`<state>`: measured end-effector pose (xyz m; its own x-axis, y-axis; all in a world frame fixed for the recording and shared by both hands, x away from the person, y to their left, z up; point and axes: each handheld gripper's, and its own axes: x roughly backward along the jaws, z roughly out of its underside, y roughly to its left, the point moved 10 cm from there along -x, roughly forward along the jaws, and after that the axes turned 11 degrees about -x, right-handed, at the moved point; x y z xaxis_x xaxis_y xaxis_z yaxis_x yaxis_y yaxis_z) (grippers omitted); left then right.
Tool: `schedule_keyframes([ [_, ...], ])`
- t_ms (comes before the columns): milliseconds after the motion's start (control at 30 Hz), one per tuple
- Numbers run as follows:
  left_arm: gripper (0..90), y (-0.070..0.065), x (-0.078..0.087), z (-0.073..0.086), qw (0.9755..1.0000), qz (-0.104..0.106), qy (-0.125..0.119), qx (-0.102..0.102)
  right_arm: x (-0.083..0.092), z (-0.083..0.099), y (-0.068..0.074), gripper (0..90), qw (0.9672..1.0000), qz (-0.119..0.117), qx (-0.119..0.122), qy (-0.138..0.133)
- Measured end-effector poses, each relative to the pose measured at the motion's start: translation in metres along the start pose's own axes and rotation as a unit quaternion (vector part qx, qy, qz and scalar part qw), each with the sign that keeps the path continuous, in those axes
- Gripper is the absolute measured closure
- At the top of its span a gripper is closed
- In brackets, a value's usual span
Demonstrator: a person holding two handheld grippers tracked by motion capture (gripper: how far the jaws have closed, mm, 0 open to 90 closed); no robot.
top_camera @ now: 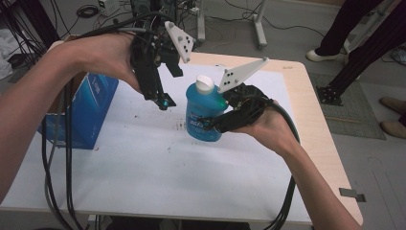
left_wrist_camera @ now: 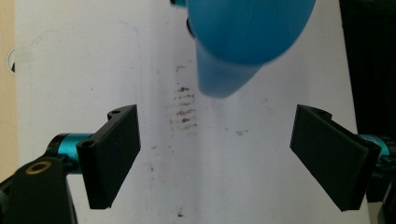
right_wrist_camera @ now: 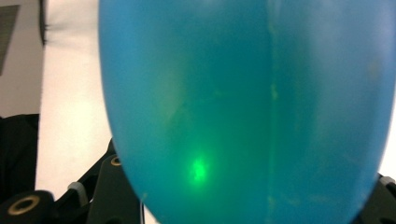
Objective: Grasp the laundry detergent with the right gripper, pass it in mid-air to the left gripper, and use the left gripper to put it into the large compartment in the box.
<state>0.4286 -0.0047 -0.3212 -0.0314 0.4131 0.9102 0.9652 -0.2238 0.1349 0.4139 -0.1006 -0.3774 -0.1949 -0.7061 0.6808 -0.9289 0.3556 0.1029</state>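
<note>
Blue bottle [top_camera: 205,111] upright near the table's [top_camera: 143,163] middle, long axis vertical, clamped at its side between the right gripper's [top_camera: 214,125] jaws, with the left gripper [top_camera: 164,100] just beside its left, nearer the white cap [top_camera: 204,83], jaws wide and empty.

The right gripper [top_camera: 210,125] clamps the lower body of a blue bottle [top_camera: 205,112] with a white cap [top_camera: 204,83], holding it upright above the white table [top_camera: 143,167]. The left gripper [top_camera: 163,101] hangs just left of the bottle, pointing down, near it but apart from it. Farther left of that gripper, a blue box [top_camera: 91,112] stands at the table's edge. Black cables [top_camera: 57,158] trail from the left gripper down past the box.
</note>
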Motion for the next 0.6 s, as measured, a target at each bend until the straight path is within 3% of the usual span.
schedule_keyframes([
  [367, 16.0, -0.005, -0.006, -0.016, 0.9998, 0.018, -0.01, -0.007, -0.017, -0.003, 0.004, 46.8, 0.9993, -0.028, 0.022, 0.011],
  [600, 16.0, -0.008, -0.015, -0.025, 0.9996, 0.026, -0.009, -0.01, -0.023, -0.004, 0.009, 46.8, 0.9978, -0.058, 0.026, 0.016],
])
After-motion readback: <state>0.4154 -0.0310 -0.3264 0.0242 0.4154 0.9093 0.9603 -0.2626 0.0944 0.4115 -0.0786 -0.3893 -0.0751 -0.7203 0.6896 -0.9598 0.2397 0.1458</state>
